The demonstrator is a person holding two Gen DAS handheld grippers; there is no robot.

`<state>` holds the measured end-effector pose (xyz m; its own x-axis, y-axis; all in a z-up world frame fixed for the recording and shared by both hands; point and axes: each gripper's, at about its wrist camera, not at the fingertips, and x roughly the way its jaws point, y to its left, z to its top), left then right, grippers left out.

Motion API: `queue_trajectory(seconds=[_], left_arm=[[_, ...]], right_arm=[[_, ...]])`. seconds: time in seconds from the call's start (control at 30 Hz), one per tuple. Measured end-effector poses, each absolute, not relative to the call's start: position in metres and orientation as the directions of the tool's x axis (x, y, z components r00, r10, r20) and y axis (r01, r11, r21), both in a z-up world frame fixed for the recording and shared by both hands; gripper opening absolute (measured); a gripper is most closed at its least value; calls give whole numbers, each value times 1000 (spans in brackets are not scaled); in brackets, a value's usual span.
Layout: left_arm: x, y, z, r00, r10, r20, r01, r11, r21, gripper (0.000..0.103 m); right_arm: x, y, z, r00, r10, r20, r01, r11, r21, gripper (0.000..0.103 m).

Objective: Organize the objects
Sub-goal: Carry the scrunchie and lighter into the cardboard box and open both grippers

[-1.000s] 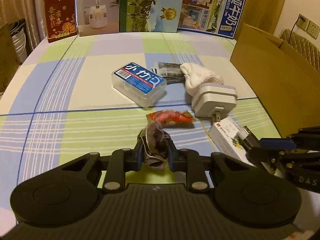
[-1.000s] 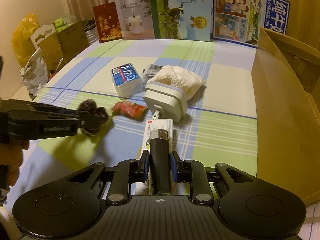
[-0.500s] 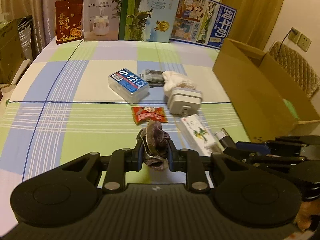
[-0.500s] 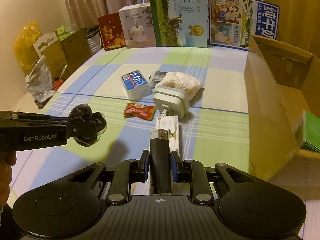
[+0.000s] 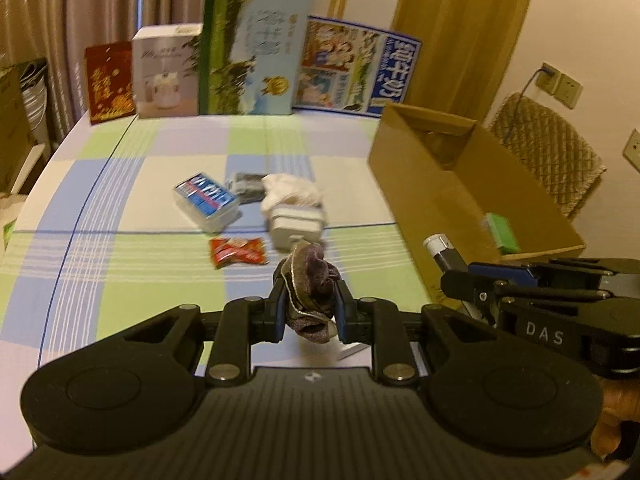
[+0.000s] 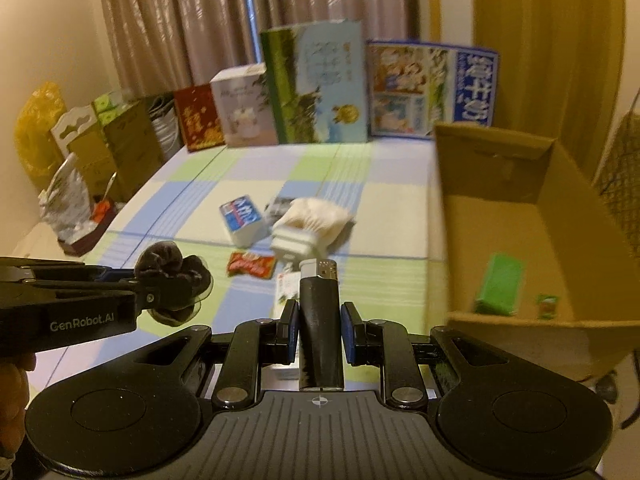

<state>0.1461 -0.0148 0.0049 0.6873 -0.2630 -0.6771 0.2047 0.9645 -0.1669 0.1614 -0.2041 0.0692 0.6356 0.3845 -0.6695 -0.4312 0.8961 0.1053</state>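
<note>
Cardboard box (image 6: pixel 492 216) mostly empty; near wall blocks low entry.

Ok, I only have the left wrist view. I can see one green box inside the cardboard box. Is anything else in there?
Observer: Yes. The right wrist view shows a small green packet on the floor of the cardboard box, just right of the green box.
Operator: How is the right gripper holding the lighter?
Observer: The right gripper clamps the lighter by its black body, with the metal top pointing forward past the fingertips.
Operator: And my scrunchie, seen from the side?
Observer: The scrunchie bulges above and below the closed fingers of the left gripper.
</note>
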Motion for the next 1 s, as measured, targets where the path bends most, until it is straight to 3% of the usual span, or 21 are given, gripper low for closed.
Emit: queue_trajectory(seconds=[0.5, 1.0], left_arm=[[150, -96, 50, 676, -384, -629, 373, 914, -158, 19], [207, -184, 62, 627, -474, -618, 473, 862, -182, 19]], right_arm=[[168, -288, 116, 741, 293, -605, -316, 946, 71, 19], [221, -364, 115, 756, 205, -622, -195, 977, 85, 19]])
